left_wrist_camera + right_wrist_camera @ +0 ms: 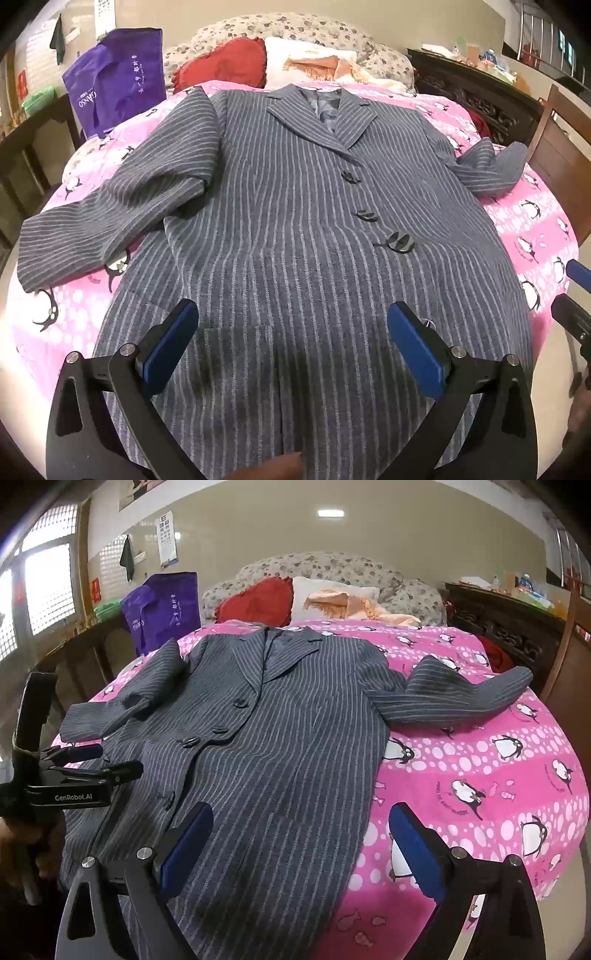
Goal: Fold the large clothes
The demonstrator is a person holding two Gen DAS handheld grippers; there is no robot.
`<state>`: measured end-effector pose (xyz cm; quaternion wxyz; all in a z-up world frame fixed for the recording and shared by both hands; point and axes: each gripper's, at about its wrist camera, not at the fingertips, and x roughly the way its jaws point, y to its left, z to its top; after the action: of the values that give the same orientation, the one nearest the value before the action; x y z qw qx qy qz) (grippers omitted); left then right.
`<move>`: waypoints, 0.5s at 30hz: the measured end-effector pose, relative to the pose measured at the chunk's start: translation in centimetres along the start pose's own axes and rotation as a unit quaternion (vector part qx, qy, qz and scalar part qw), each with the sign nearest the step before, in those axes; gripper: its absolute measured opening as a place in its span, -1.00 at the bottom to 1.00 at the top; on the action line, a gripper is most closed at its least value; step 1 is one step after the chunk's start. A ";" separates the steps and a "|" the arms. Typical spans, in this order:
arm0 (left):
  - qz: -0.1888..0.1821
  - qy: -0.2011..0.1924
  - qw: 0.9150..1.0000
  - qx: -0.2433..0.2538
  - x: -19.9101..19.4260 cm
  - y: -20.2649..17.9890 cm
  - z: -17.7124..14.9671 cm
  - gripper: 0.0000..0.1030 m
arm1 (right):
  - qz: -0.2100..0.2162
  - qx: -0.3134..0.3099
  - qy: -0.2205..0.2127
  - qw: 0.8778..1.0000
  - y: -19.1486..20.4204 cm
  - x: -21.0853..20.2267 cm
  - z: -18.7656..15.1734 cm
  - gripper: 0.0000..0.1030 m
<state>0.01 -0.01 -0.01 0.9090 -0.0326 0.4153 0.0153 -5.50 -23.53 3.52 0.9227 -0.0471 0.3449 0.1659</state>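
Note:
A long grey pinstriped coat point(288, 206) lies face up and buttoned on a pink penguin-print bedspread point(532, 229), collar at the far end, both sleeves spread out. It also shows in the right wrist view point(280, 738). My left gripper point(293, 343) is open and empty, hovering over the coat's lower front. My right gripper point(301, 845) is open and empty, above the coat's right hem edge, with its right finger over the bedspread point(480, 775). The left gripper's body point(70, 786) shows at the left of the right wrist view; the right gripper shows at the right edge of the left wrist view point(574, 295).
A purple tote bag point(114, 88) stands at the bed's far left. A red pillow point(225, 64), a white pillow and orange cloth point(328, 64) lie at the head. Dark wooden furniture point(476, 92) and a chair point(561, 155) stand on the right.

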 end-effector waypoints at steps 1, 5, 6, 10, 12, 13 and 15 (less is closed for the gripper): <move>0.003 -0.001 1.000 0.001 0.0 0.0 0.0 0.99 | 0.000 0.001 0.000 1.000 -0.1 0.0 0.0 0.84; -0.001 -0.005 1.000 -0.003 -0.1 0.0 0.0 0.99 | -0.011 0.004 0.003 1.000 -0.2 -0.3 0.1 0.84; -0.002 -0.004 1.000 -0.003 -0.1 0.0 0.0 0.99 | -0.010 0.003 0.003 1.000 0.3 0.1 -0.2 0.84; -0.001 -0.004 1.000 -0.003 0.2 -0.4 -0.2 0.99 | -0.001 0.000 -0.008 1.000 0.8 0.0 0.2 0.84; 0.000 -0.004 1.000 -0.004 0.3 -0.6 -0.2 0.99 | -0.006 -0.006 -0.012 1.000 1.2 -0.4 0.5 0.84; -0.001 -0.004 1.000 -0.004 0.2 -0.5 -0.2 0.99 | -0.005 -0.007 -0.011 1.000 0.8 -0.3 0.8 0.84; -0.001 -0.004 1.000 -0.005 0.2 -0.5 -0.3 0.99 | -0.006 -0.012 -0.016 1.000 0.8 -0.2 1.1 0.84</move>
<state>-0.02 -0.52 -0.32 0.9105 -0.0374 0.4115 0.0164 -5.26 -22.61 4.47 0.9284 -0.0574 0.3278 0.1654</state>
